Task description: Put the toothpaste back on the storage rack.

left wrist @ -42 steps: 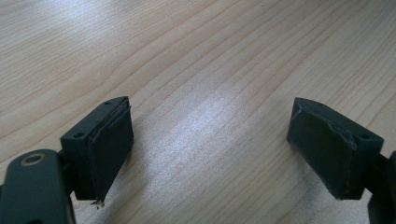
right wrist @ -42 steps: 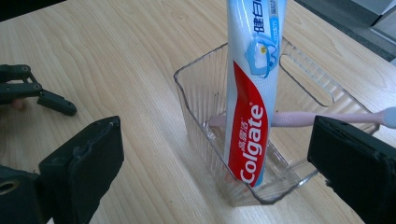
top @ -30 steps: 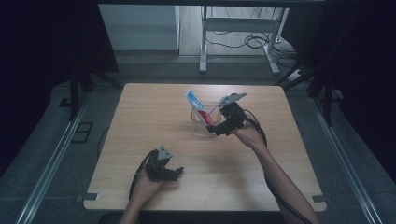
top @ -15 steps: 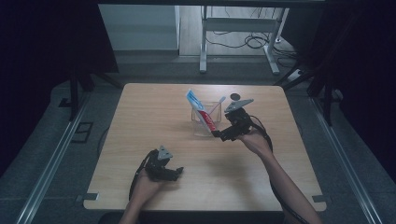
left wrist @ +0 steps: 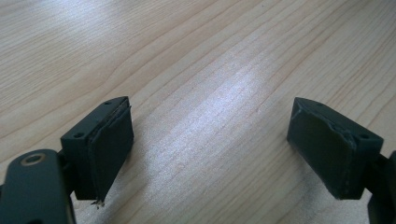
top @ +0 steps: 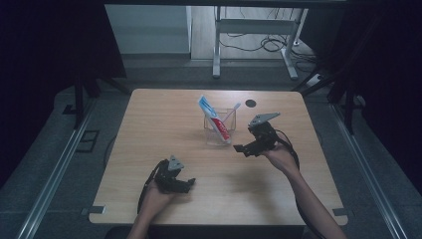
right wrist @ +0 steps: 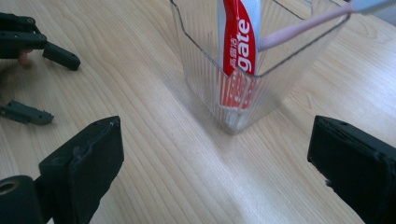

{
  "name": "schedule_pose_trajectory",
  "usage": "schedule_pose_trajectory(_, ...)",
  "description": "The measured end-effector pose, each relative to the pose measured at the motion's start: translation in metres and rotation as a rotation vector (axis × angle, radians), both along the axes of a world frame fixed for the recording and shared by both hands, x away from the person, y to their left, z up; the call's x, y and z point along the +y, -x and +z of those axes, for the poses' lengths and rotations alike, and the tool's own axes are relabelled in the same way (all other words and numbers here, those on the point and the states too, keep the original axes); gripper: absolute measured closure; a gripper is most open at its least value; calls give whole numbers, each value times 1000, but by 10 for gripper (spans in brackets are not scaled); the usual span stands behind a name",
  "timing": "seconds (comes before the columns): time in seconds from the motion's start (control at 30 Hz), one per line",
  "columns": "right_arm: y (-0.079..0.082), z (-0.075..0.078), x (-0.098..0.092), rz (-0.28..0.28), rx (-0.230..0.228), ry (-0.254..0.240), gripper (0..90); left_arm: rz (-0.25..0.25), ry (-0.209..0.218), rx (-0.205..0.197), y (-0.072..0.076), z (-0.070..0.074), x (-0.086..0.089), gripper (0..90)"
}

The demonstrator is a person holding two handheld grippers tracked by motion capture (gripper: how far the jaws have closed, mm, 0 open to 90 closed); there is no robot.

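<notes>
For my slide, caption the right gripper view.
Open right gripper facing a clear cup holding toothpaste and toothbrush.

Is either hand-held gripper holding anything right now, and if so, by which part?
Nothing is held. The left hand-held gripper is open over bare table. The right hand-held gripper is open, short of the clear cup holding the toothpaste.

Table [top: 149, 144]: pale wood grain. Cup [right wrist: 205, 70]: clear, vertically ribbed. Toothpaste tube [right wrist: 239, 42]: red with white lettering, blue top end. Toothbrush [right wrist: 299, 28]: pink handle. Both grippers' jaws: matte black.
</notes>
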State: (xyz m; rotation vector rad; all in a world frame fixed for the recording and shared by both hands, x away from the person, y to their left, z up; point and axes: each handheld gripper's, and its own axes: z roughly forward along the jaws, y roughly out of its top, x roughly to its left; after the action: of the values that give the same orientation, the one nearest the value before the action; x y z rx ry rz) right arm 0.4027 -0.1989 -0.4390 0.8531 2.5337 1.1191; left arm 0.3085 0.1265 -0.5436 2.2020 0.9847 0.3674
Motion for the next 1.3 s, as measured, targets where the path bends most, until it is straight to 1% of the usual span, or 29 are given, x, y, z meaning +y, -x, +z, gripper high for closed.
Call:
schedule_pose_trajectory(0.33, 14, -2, -18, -14, -4, 0, 38, 1, 0, 0, 0, 0, 0, 146)
schedule_pose_trajectory(0.6, 26, -9, -32, -28, -3, -3, 39, 2, 3, 0, 0, 0, 0, 146)
schedule_pose_trajectory(0.77, 34, -16, -40, -37, 7, -3, 39, 2, 2, 0, 0, 0, 0, 146)
schedule_pose_trajectory(1.07, 48, -32, -52, -58, 7, -2, 42, 1, 2, -1, 0, 0, 0, 146)
schedule_pose_trajectory(1.1, 50, -33, -53, -59, 7, -3, 42, 4, 7, -1, 0, 0, 0, 146)
schedule_pose_trajectory(1.17, 53, -37, -55, -63, 12, -8, 43, 2, 4, -1, 0, 0, 0, 146)
schedule_pose_trajectory(1.3, 60, -45, -59, -72, 8, -1, 44, 3, 4, 1, 0, 0, 0, 146)
